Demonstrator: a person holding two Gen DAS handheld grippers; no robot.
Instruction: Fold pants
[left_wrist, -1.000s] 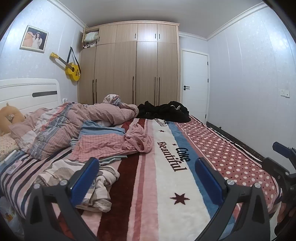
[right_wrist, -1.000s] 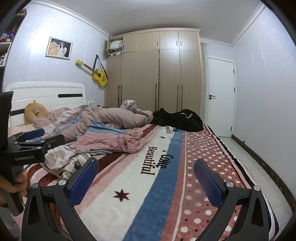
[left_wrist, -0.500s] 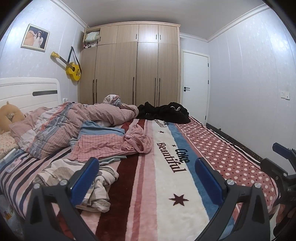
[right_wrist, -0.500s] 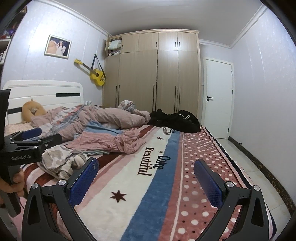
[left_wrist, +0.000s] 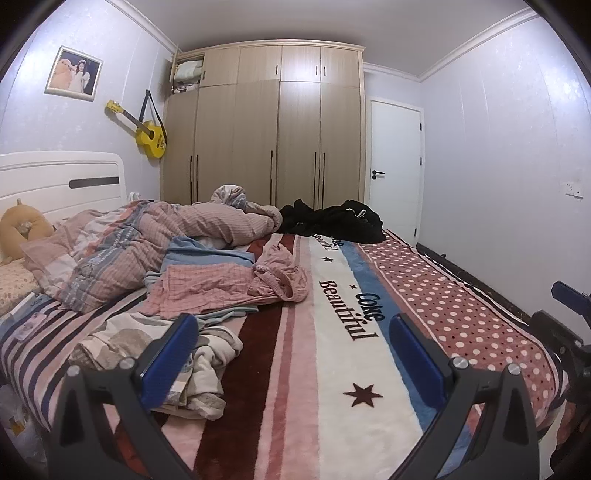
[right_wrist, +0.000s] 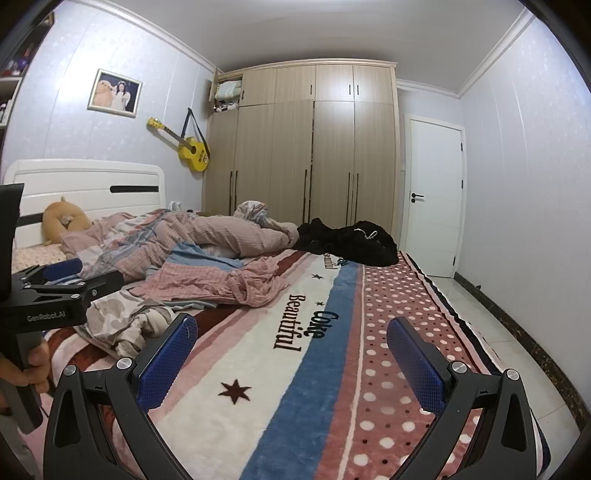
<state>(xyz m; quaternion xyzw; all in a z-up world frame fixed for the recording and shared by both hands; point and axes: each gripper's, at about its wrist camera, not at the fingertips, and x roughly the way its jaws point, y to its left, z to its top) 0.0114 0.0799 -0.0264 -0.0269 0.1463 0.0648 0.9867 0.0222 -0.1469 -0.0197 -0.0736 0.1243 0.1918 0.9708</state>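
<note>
— Both tools are empty, right?

— Yes. The left gripper (left_wrist: 291, 354) has its jaws spread wide over the bed's near edge, nothing between them. The right gripper (right_wrist: 291, 354) is just as wide, over the near stretch of the blanket (right_wrist: 295, 369). The hand (right_wrist: 26, 369) on the left handle shows at the side of the right view.

— So where are the pants?

— Hard to say which piece they are. A pale crumpled garment (left_wrist: 192, 354) lies just past the left gripper's left finger, close to the near edge. Farther in, toward the middle of the bed, there's a pink checked piece (left_wrist: 207, 288) with a bunched waistband-looking end (my guess for the pants), resting on something blue. A black heap (left_wrist: 332, 221) sits at the far edge, by the wardrobe.

— Which step is this, then?

— The very start, I'd judge: nothing gripped, nothing laid flat. The next move calls for reaching in over the blanket to the chosen garment, pinching it at the waist, and dragging it onto the bare middle stripe to spread.
</note>
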